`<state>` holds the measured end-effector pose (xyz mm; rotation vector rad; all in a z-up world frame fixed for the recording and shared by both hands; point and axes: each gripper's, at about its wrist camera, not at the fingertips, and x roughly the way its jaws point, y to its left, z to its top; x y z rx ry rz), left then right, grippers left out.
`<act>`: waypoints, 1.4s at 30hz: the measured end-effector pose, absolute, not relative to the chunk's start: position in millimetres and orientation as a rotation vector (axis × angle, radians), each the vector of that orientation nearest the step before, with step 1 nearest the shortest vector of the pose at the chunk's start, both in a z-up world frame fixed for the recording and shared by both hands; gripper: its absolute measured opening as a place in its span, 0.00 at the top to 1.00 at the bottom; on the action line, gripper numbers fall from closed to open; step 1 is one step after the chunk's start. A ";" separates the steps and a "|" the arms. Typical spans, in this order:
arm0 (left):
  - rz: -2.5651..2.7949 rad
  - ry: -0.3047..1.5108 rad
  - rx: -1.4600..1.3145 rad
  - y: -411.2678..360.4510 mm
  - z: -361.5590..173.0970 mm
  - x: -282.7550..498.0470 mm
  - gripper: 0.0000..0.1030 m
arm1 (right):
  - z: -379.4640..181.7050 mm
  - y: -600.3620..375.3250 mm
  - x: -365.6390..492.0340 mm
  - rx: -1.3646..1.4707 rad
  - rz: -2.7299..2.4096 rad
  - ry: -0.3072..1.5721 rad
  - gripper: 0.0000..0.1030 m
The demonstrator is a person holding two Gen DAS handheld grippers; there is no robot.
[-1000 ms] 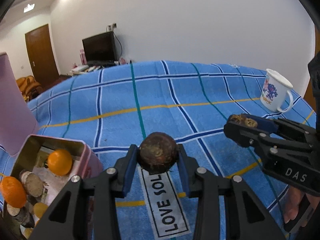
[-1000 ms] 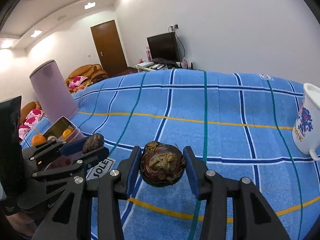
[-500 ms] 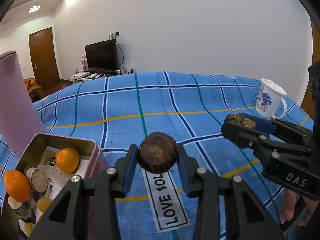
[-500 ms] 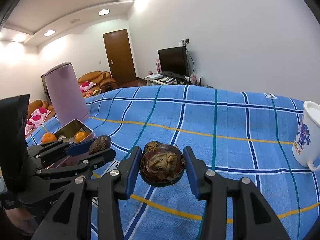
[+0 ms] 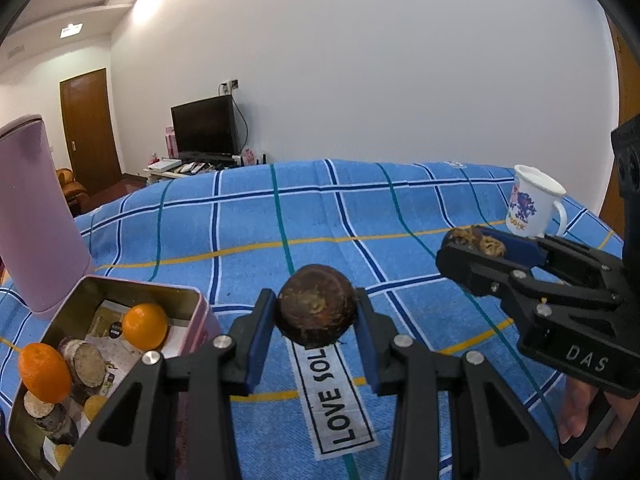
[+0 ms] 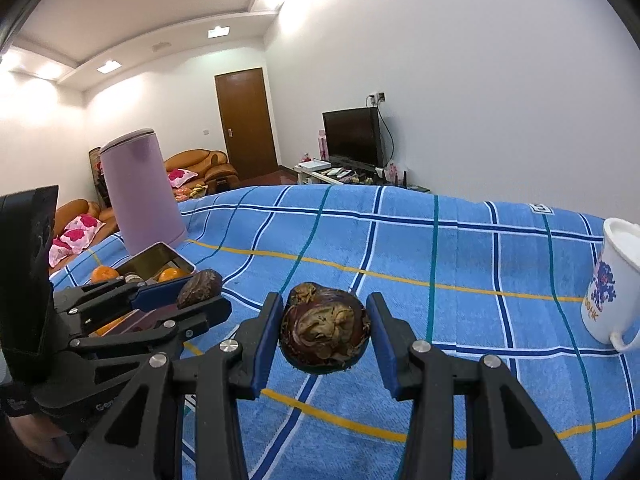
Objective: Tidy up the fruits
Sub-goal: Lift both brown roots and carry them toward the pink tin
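Left gripper (image 5: 316,316) and right gripper (image 6: 324,336) each clamping a dark fruit above blue cloth (image 5: 248,220).

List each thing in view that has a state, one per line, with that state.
left tool: shut on a dark brown round fruit, held above the cloth.
right tool: shut on a second dark round fruit, held above the cloth.
pink tin: open, holding oranges and brown discs.
white mug: upright on the blue checked cloth.
purple canister: upright, lid on.
TV: off.
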<state>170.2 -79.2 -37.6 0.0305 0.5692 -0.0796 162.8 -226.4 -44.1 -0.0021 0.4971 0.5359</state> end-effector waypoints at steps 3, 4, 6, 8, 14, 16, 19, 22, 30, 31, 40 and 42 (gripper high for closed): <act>-0.081 0.559 0.031 -79.1 -36.7 168.5 0.61 | -42.6 -226.3 160.1 -0.005 0.538 0.480 0.56; -0.081 0.554 0.034 -79.4 -36.3 167.7 0.61 | -42.5 -226.6 159.4 -0.004 0.540 0.477 0.56; -0.078 0.547 0.037 -79.8 -36.0 166.3 0.61 | -42.4 -226.7 158.8 -0.004 0.539 0.472 0.56; -0.076 0.542 0.038 -79.7 -35.3 165.1 0.61 | -42.3 -227.0 157.9 -0.003 0.541 0.466 0.56; -0.069 0.527 0.034 -78.4 -34.4 161.7 0.61 | -41.4 -227.8 153.3 -0.008 0.540 0.441 0.56; -0.065 0.518 0.036 -78.6 -33.5 160.0 0.61 | -41.5 -228.1 152.7 -0.007 0.540 0.438 0.56; -0.064 0.506 0.040 -79.0 -32.2 157.8 0.61 | -41.2 -229.0 150.7 -0.005 0.540 0.429 0.56; -0.061 0.497 0.045 -79.2 -31.5 155.5 0.61 | -40.3 -228.1 148.4 -0.011 0.542 0.421 0.56; -0.050 0.475 0.066 -80.9 -29.7 144.7 0.61 | -39.2 -224.4 140.2 -0.038 0.543 0.392 0.56; -0.049 0.473 0.070 -81.0 -29.5 144.4 0.61 | -39.4 -224.2 140.0 -0.039 0.544 0.391 0.56; -0.056 0.468 0.069 -77.8 -28.5 135.1 0.61 | -38.6 -221.4 134.6 -0.043 0.547 0.381 0.56; -0.058 0.466 0.068 -76.6 -28.1 131.7 0.61 | -38.5 -219.7 134.3 -0.042 0.551 0.384 0.56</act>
